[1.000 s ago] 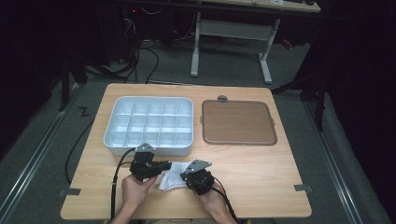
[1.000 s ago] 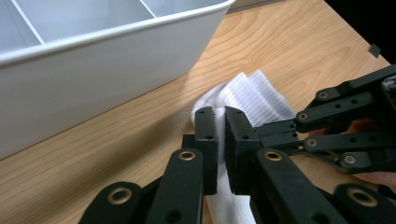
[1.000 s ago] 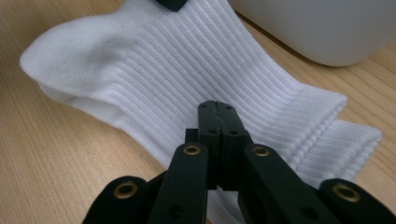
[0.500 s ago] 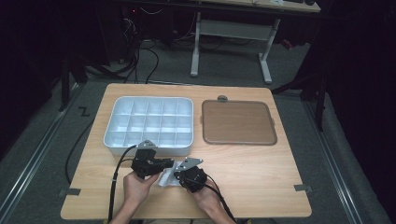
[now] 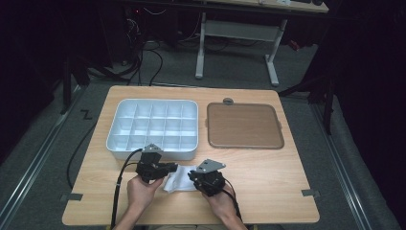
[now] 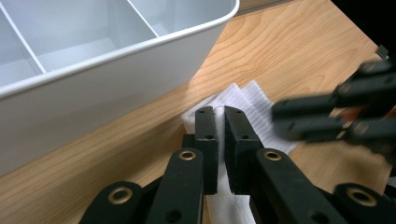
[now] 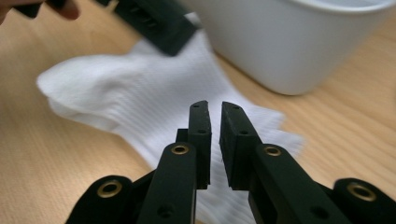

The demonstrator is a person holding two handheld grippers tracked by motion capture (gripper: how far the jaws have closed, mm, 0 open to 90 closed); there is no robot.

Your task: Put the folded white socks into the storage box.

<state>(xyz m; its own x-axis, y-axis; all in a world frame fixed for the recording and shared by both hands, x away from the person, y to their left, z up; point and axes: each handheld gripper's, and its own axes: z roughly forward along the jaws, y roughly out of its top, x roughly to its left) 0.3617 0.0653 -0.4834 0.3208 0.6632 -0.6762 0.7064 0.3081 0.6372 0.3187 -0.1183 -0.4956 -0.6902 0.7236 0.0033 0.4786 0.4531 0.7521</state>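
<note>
Lying flat on the near part of the wooden table (image 5: 268, 177), the white sock (image 5: 181, 178) sits between the two grippers, just at 6 o'clock of the white compartment tray (image 5: 152, 126). Its ribbed fabric is crumpled in places. The left gripper (image 5: 168, 168) comes at the sock from 9 o'clock; its jaws are pinched together on a fold of the sock's edge, and the left gripper view shows white cloth squeezed in the thin slit between its pads (image 6: 206, 130). The right gripper (image 5: 192, 174) meets the sock from 3 o'clock. Its jaws have just been opening a little; in the right gripper view they stand a narrow gap apart above the sock, with no cloth pressed between them. At 3 o'clock of the tray lies a brown square mat (image 5: 243, 125), well apart from the sock.
</note>
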